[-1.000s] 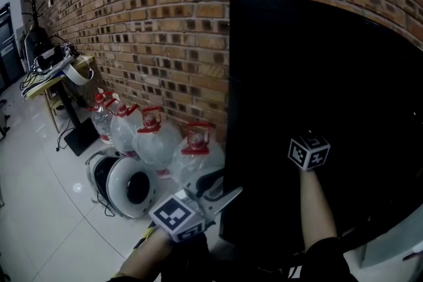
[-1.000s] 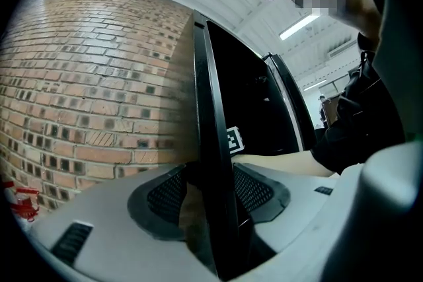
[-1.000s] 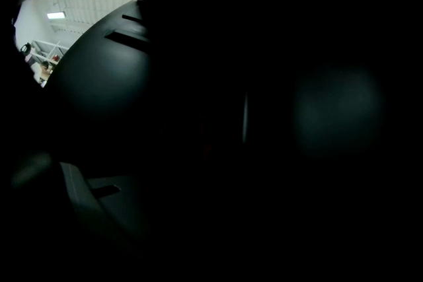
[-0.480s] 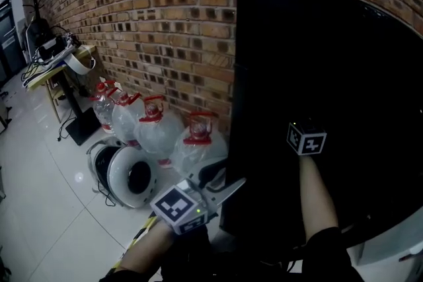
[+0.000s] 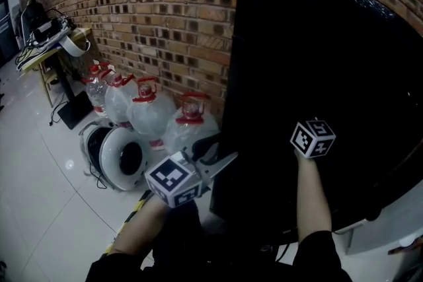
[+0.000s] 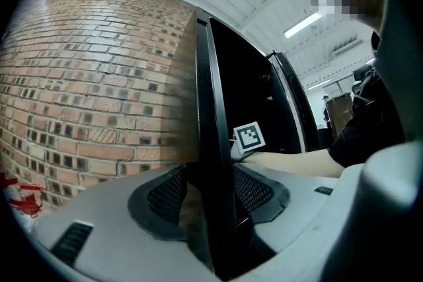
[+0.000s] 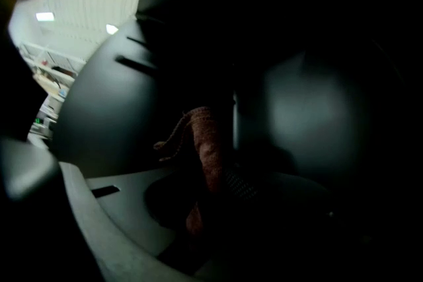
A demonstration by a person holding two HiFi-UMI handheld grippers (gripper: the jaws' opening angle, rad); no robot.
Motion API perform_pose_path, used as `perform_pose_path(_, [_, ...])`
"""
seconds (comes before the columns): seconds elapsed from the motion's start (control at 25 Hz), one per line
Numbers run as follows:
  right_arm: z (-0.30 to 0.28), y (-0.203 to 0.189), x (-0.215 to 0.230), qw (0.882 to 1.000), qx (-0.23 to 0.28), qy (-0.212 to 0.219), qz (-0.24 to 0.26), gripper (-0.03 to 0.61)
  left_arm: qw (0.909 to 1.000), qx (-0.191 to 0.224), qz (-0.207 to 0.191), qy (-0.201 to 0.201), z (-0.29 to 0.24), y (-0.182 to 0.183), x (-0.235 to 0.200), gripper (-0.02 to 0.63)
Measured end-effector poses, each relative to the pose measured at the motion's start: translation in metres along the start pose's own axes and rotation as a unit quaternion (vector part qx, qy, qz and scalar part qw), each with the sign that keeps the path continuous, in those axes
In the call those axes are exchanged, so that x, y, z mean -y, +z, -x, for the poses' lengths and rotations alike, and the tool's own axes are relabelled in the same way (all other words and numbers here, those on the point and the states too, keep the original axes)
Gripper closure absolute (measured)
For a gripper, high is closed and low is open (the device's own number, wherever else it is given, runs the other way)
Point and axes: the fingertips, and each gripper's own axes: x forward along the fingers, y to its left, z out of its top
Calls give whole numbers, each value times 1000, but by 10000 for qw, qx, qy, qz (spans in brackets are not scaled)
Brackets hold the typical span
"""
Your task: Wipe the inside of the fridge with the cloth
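Against the brick wall (image 5: 152, 10) at the left stand several water jugs (image 5: 188, 122) with red caps, just beside the fridge (image 5: 317, 43). The fridge shows in the head view only as a large black mass. The left gripper (image 6: 211, 191) is at the fridge's left edge, where an upright black fridge panel (image 6: 213, 129) runs between its two jaws. The pads are closed on that panel from either side at a middling width, so this hand seems to be steadying or holding it while the other works. Whether the panel is the door or the cabinet's side wall I cannot tell. Further right, the right gripper (image 7: 218, 172) reaches into the dark interior. Its jaws are pinched together on a reddish-brown cloth (image 7: 201, 135), which bunches up between the pads and sticks out ahead of them towards a dim, smooth inner surface. Whether the cloth touches that surface cannot be told in the gloom. The step in hand looks like the wiping itself. To do it well, the free end of the cloth should be pressed flat on the wall, not the hard jaw tips. Strokes should overlap from one side of the compartment to the other, with the left grip firm so that the panel does not swing.
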Motion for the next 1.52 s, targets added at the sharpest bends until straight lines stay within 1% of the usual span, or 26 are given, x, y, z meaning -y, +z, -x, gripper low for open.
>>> perform_pose_path(0.04, [9,1,-7,9999,43,89,-43,499,10000,15,32,-16,1,2,0,388])
perform_pose_path(0.08, [19,3,-13,9998,88,174,-92,499,9999,68,84,-33,3,4,1,375])
perform_pose_path(0.12, [28,4,-21,9994,135,275,-148,499,9998,172,136,-34,5,8,1,350])
perform_pose_path(0.16, [38,4,-29,9988,185,408,-206,499,9994,301,169,-12,9,14,1,350])
perform_pose_path(0.24, [56,2,-50,9961,251,783,-306,499,9987,489,159,63,15,23,1,350])
perform_pose_path(0.28, [63,-1,-63,9939,232,1029,-328,499,9986,507,139,77,16,25,1,350])
perform_pose_path(0.36, [75,-14,-94,9860,82,1640,-274,499,9988,469,127,70,17,27,3,350])
perform_pose_path(0.48, [87,-39,-143,9662,-264,2563,-20,499,9986,466,214,95,16,26,3,350])
perform_pose_path(0.56, [89,-54,-163,9571,-389,2872,42,499,9986,459,267,89,16,21,4,350])
perform_pose_path(0.68, [80,-64,-173,9521,-411,3030,-70,499,9989,400,263,20,15,17,7,350])
perform_pose_path(0.88, [69,-68,-169,9489,-238,3124,-382,499,9989,408,247,14,18,19,6,350])
perform_pose_path(1.04, [62,-72,-156,9526,-184,3020,-306,497,9988,402,257,49,18,16,2,350])
perform_pose_path(1.12, [56,-75,-144,9588,-208,2819,-277,499,9988,402,274,43,16,15,1,350])
perform_pose_path(1.28, [36,-81,-115,9728,-385,2261,-321,499,9989,386,277,-45,12,14,3,350])
perform_pose_path(1.4, [24,-85,-95,9796,-550,1900,-342,499,9987,398,299,-115,9,13,7,350])
perform_pose_path(1.52, [11,-88,-78,9851,-633,1585,-212,499,9991,355,189,-117,5,12,7,350])
